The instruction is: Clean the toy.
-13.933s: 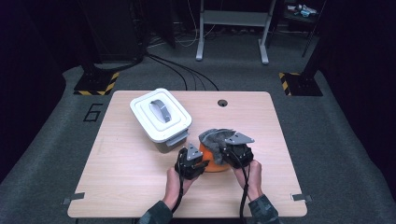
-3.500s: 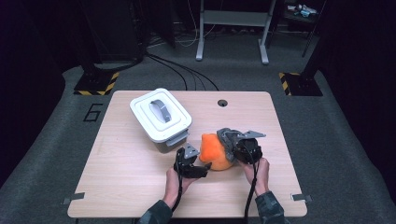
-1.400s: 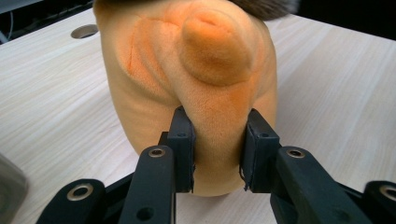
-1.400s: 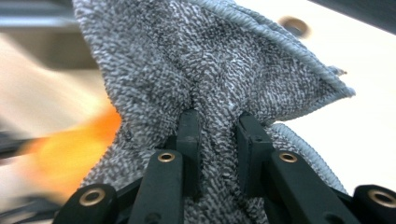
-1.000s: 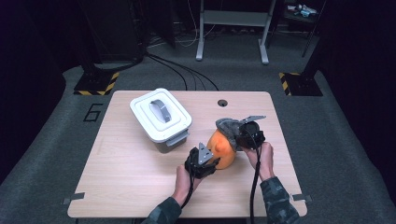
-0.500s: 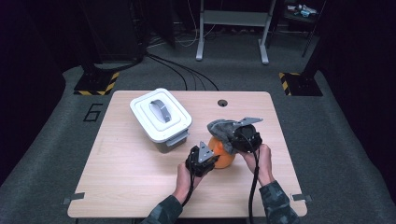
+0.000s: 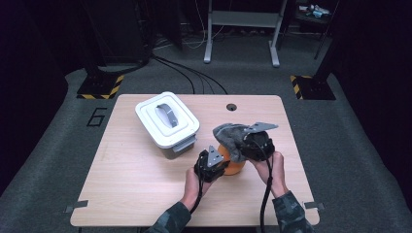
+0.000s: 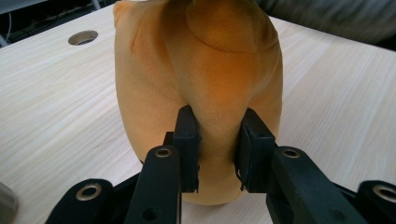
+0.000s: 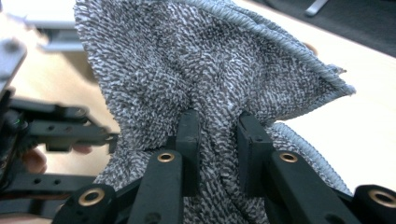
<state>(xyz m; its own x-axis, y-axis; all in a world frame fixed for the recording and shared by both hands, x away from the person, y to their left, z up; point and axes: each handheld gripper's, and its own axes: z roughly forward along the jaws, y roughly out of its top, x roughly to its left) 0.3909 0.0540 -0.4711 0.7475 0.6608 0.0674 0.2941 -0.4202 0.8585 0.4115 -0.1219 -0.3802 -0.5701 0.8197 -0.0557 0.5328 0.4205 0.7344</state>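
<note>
The left tool (image 8: 215, 151) has just been closing and now pinches a fold of the orange plush toy (image 8: 205, 79), which stands on the bench (image 7: 131, 170) just in front of the white lidded container (image 7: 166, 120). The right tool (image 9: 217, 151) is clenched on the grey towel (image 9: 210, 65), held above the toy.
</note>
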